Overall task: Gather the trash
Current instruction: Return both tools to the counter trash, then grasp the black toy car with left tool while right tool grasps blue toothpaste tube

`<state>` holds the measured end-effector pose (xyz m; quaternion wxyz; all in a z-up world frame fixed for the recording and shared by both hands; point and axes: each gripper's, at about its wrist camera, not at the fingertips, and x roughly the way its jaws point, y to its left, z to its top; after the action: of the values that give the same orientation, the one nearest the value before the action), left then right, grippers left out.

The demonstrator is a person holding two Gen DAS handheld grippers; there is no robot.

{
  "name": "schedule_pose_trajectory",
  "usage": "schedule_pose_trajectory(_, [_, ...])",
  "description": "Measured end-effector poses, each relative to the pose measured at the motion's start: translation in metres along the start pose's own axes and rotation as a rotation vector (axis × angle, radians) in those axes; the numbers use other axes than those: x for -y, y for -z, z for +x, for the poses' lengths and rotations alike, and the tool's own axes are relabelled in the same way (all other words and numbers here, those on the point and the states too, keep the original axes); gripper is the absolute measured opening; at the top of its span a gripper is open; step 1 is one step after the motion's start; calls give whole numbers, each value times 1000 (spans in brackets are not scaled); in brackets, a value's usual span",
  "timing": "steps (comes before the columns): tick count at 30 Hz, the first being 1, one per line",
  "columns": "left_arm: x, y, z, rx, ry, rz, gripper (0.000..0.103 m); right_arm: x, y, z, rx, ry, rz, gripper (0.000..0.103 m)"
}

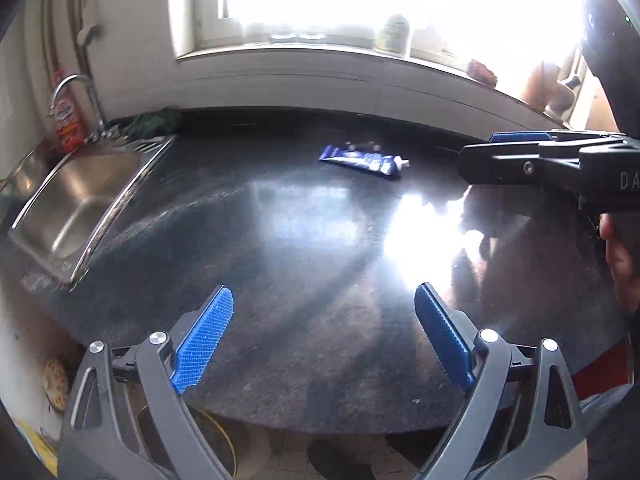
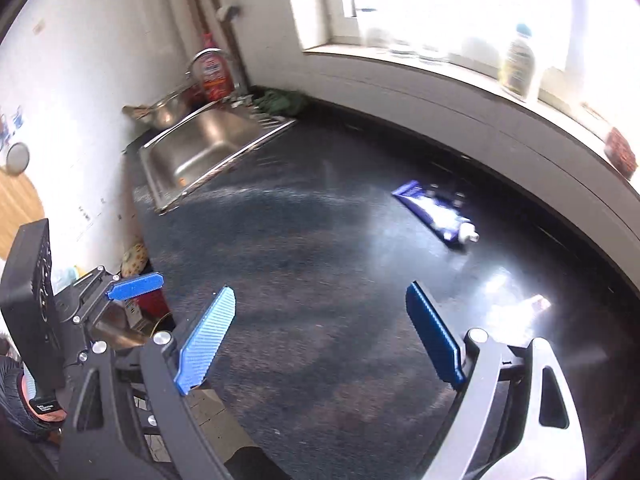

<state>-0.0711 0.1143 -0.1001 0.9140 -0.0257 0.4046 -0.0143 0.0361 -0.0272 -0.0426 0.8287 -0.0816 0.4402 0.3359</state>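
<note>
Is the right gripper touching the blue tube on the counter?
Apart. In the right wrist view, the right gripper is open and bare dark counter lies between it and the blue tube.

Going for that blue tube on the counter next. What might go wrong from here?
The blue tube lies flat on the dark counter, so open fingers could slide over it or push it toward the wall. Window glare and blur hide its edges. The right gripper and left gripper both face it and might collide.
</note>
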Motion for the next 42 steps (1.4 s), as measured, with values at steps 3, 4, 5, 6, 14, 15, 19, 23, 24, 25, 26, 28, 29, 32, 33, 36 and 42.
schedule_pose_trajectory(3, [40, -23, 15, 13, 64, 84, 90, 59, 15, -19, 9, 48, 79, 85])
schedule_pose_trajectory(4, [51, -28, 19, 15, 83, 112, 90, 74, 23, -23, 11, 63, 97, 85])
schedule_pose_trajectory(5, [61, -33, 23, 15, 97, 142, 90, 87, 31, -26, 14, 80, 111, 85])
schedule_pose_trajectory(6, [69, -38, 27, 15, 104, 167, 90, 99, 38, -28, 11, 99, 126, 85])
schedule_pose_trajectory(14, [88, -63, 57, -17, 128, 251, 90, 147, 66, -27, -1, 112, 201, 85])
schedule_pose_trajectory(15, [88, -66, 61, -23, 127, 258, 90, 149, 64, -27, -1, 104, 199, 85])
schedule_pose_trajectory(19, [83, -83, 84, -43, 120, 305, 90, 154, 52, -17, -7, 85, 183, 85])
schedule_pose_trajectory(23, [76, -107, 114, -45, 119, 394, 90, 160, 38, -1, -26, 59, 163, 85])
schedule_pose_trajectory(24, [75, -114, 123, -44, 116, 421, 90, 162, 35, 4, -33, 52, 158, 85])
schedule_pose_trajectory(25, [73, -121, 132, -40, 119, 447, 90, 163, 31, 10, -43, 43, 153, 85])
schedule_pose_trajectory(26, [72, -129, 142, -39, 126, 474, 90, 164, 27, 16, -53, 41, 147, 85])
schedule_pose_trajectory(28, [70, -146, 165, -50, 138, 523, 90, 166, 21, 28, -69, 35, 140, 85])
schedule_pose_trajectory(29, [68, -153, 176, -53, 143, 543, 90, 167, 17, 35, -78, 32, 137, 85])
schedule_pose_trajectory(32, [63, -175, 215, -75, 159, 603, 90, 169, 8, 55, -104, 15, 131, 85])
schedule_pose_trajectory(33, [62, -181, 227, -85, 170, 623, 90, 169, 6, 62, -115, 6, 133, 85])
schedule_pose_trajectory(36, [59, -193, 263, -114, 225, 701, 89, 169, -2, 88, -149, -22, 114, 85])
schedule_pose_trajectory(42, [53, -202, 321, -195, 359, 835, 89, 163, -24, 144, -205, -39, -19, 85])
